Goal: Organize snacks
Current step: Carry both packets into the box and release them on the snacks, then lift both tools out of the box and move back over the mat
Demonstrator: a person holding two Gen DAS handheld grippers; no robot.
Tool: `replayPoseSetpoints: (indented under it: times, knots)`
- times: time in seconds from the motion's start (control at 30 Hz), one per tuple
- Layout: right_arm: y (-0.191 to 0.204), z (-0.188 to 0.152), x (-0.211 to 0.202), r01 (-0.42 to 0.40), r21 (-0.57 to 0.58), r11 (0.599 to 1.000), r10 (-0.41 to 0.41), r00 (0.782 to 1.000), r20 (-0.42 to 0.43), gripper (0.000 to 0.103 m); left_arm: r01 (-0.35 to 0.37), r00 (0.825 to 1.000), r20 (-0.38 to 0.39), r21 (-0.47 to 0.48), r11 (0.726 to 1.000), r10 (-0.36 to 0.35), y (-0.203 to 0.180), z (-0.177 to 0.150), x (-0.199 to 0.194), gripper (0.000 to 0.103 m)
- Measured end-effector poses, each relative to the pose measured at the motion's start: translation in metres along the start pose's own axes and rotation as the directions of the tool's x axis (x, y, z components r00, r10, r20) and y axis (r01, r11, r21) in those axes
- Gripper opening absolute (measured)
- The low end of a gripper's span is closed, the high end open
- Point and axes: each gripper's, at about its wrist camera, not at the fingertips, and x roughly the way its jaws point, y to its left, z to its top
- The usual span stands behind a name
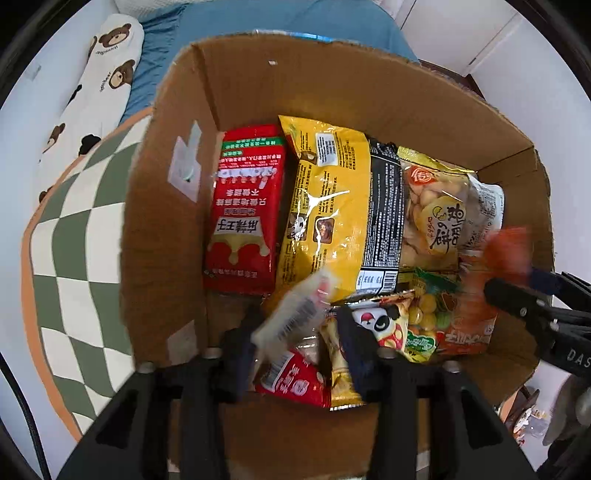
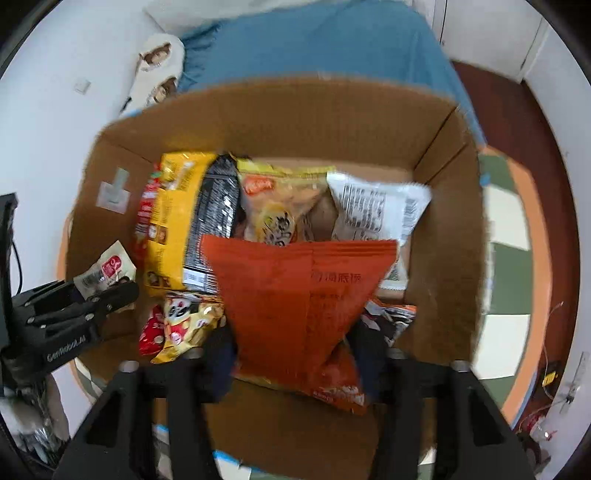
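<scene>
An open cardboard box (image 1: 258,81) holds several snack packs: a red pack (image 1: 243,214), a yellow bag (image 1: 325,206), a black bag (image 1: 384,214), a clear biscuit bag (image 1: 436,214) and a panda packet (image 1: 384,325). My left gripper (image 1: 295,332) points down into the box's near left part, open, with a small blurred whitish barcode packet (image 1: 295,317) loose between its fingers. My right gripper (image 2: 295,343) hangs over the box's near right, open. A large orange bag (image 2: 295,295) lies blurred between its fingers, above the other snacks. A white bag (image 2: 376,206) lies at the far right.
The box (image 2: 295,110) stands on a green-and-white checkered rug (image 1: 74,229) with an orange border. A blue bed cover (image 1: 258,22) and a bear-print pillow (image 1: 107,74) lie beyond it. Dark red floor (image 2: 517,110) shows to the right, with cables at the lower right.
</scene>
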Motion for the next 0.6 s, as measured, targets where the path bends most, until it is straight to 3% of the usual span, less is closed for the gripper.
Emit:
replayPoseSetpoints:
  times: [0.03,0.07,0.23,0.6]
  knots:
    - [0.0,0.001,0.002,0.006,-0.008,1.0,-0.005,1.0,0.006,0.092,-0.002,1.0,0.003,-0.003,1.0,0.002,0.0,0.001,0.002,0.067]
    - [0.001,0.002,0.003,0.015,-0.016,1.0,-0.015,1.0,0.012,0.092,0.007,1.0,0.004,-0.003,1.0,-0.007,0.0,0.002,0.003,0.073]
    - [-0.002,0.0,0.001,0.013,0.004,1.0,-0.013,0.999,0.038,0.097,0.008,0.999,0.045,-0.006,1.0,-0.008,-0.004,0.005,-0.003,0.089]
    - [-0.005,-0.029,-0.03,0.066,0.023,0.998,-0.069,0.984,0.162,0.097,-0.042,0.988,0.152,0.006,0.999,0.041,-0.01,-0.008,-0.03,0.089]
